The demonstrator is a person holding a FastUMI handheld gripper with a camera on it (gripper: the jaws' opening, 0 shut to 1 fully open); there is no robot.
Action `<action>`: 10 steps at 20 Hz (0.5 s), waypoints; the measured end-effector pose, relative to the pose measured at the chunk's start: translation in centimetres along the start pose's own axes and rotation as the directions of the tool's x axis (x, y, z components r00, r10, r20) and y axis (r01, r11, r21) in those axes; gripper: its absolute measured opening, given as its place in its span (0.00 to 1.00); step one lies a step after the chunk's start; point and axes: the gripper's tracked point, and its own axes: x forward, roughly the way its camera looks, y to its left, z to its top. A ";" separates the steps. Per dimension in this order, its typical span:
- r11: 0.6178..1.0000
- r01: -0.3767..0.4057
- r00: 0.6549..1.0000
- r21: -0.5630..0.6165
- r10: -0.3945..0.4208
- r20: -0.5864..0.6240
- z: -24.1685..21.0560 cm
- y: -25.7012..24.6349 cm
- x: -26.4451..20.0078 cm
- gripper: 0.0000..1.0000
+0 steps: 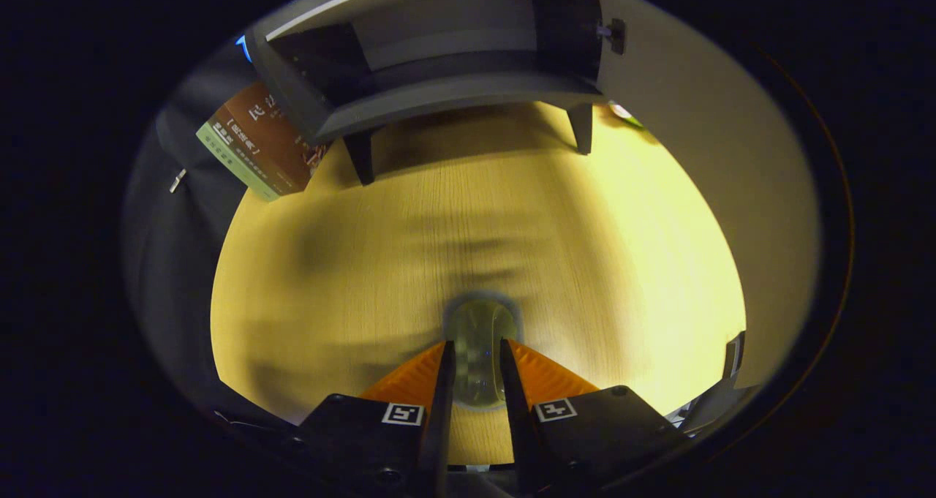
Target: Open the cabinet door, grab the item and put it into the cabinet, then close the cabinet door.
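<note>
A small clear glass jar stands between my fingers, and my gripper is shut on it, both fingers pressed to its sides over the wooden table. Well beyond the fingers stands a grey cabinet on short dark legs. Its door is swung open to the right, with a dark knob near its inner edge. The cabinet's inside looks dark and I cannot make out anything on its shelf.
A brown and green box leans at the cabinet's left side, near the table's left edge. A small green and white object lies behind the cabinet's right leg. A grey object sits at the table's near right corner.
</note>
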 end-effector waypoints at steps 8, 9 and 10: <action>0.995 0.046 0.994 -0.083 -0.054 -0.095 -2.1 -0.7 1.4 0.40; 0.995 0.045 0.994 -0.094 -0.054 -0.090 -2.2 -1.0 2.7 0.21; 0.994 0.046 0.994 -0.100 -0.055 -0.095 -2.1 -0.9 2.3 0.21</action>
